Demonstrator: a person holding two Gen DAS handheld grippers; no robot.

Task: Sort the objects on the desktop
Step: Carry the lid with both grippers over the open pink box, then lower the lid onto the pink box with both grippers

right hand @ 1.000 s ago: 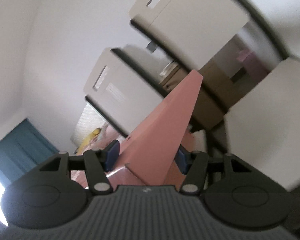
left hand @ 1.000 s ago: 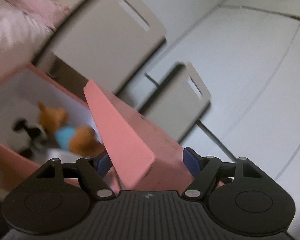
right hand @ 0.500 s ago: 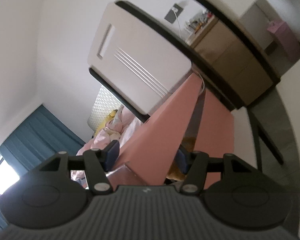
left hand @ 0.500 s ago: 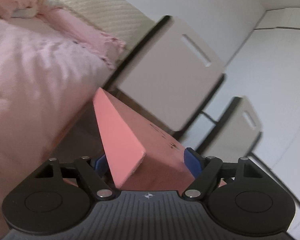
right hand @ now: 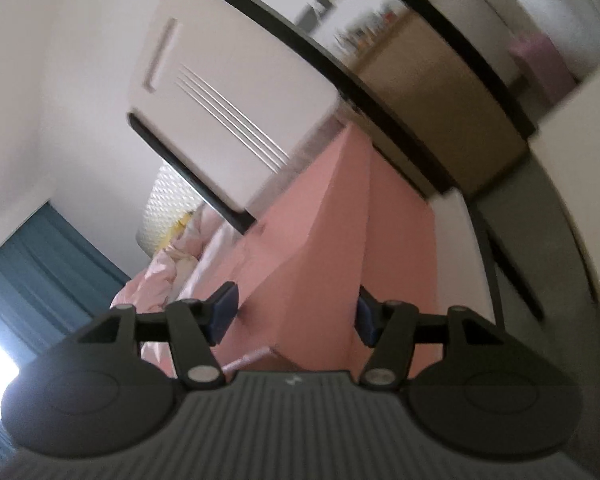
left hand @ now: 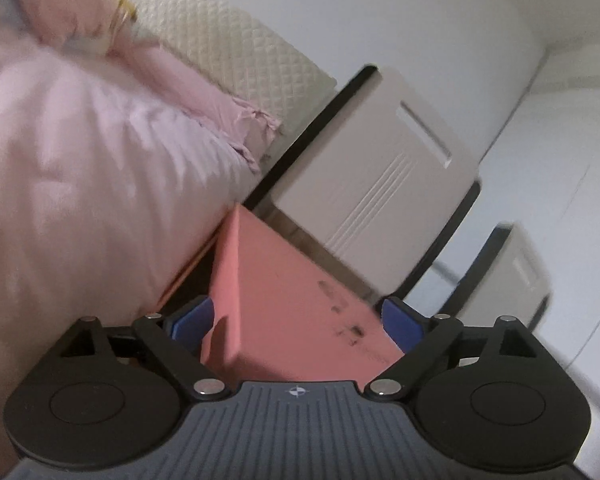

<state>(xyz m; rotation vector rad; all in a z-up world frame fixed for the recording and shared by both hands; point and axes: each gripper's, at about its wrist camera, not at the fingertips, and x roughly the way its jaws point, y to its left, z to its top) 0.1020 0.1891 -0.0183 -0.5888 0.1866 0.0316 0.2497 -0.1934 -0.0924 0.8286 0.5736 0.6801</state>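
A pink cardboard box [left hand: 284, 304] fills the space between the blue pads of my left gripper [left hand: 296, 320], which is shut on one end of it. My right gripper [right hand: 296, 312] is shut on the other end of the same pink box [right hand: 332, 248]. The box is tilted and held up in the air between both grippers. Its inside and contents are hidden in both views.
A bed with pink bedding [left hand: 80, 184] and a cream quilted headboard [left hand: 236, 44] lies to the left. White chairs [left hand: 380, 176] with slotted backs stand beyond the box. The right wrist view shows a chair back [right hand: 220, 92], a wooden cabinet [right hand: 440, 92] and a teal curtain [right hand: 32, 276].
Both grippers have swung with the box, turning toward the bed. The toys seen inside the box a second ago are out of view now.
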